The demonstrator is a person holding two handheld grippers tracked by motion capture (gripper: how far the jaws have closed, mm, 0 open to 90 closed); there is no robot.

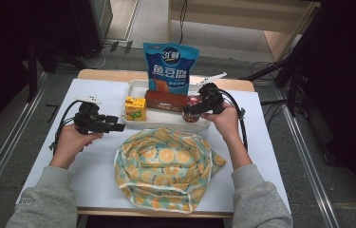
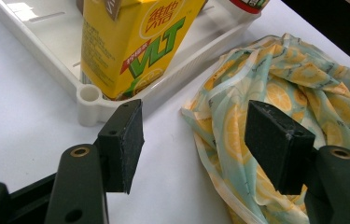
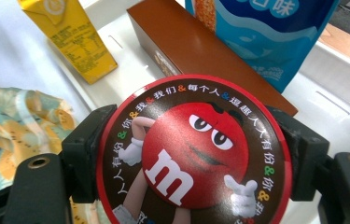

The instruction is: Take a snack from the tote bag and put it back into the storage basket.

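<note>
Two grippers over a white table [image 1: 95, 166], one per hand. Right gripper [image 1: 195, 110] clamped on one M&M's tub [image 1: 192, 113], a pad pressed to each side of its round lid [image 3: 196, 161], at the near right end of one white tray [image 1: 166, 124]. Tub seemingly inside the tray at its near right edge; resting or lifted, impossible to tell. Left gripper [image 1: 118, 127] spread wide with nothing between its pads [image 2: 123, 142], hovering above the table just left of the tray's near left corner and beside the cloth.

Inside the tray, besides the tub, three things: one yellow carton [image 1: 135, 108] upright at the left end, one brown box [image 1: 166, 101] lying lengthwise in the middle, one blue pouch [image 1: 169, 66] standing at the back, behind the box.

In front of the tray, one bag [image 1: 163, 166] of lemon-print cloth, lying open and rumpled on the table, near edge close to the table's front. Two grey sleeves [image 1: 42, 199] entering from below
</note>
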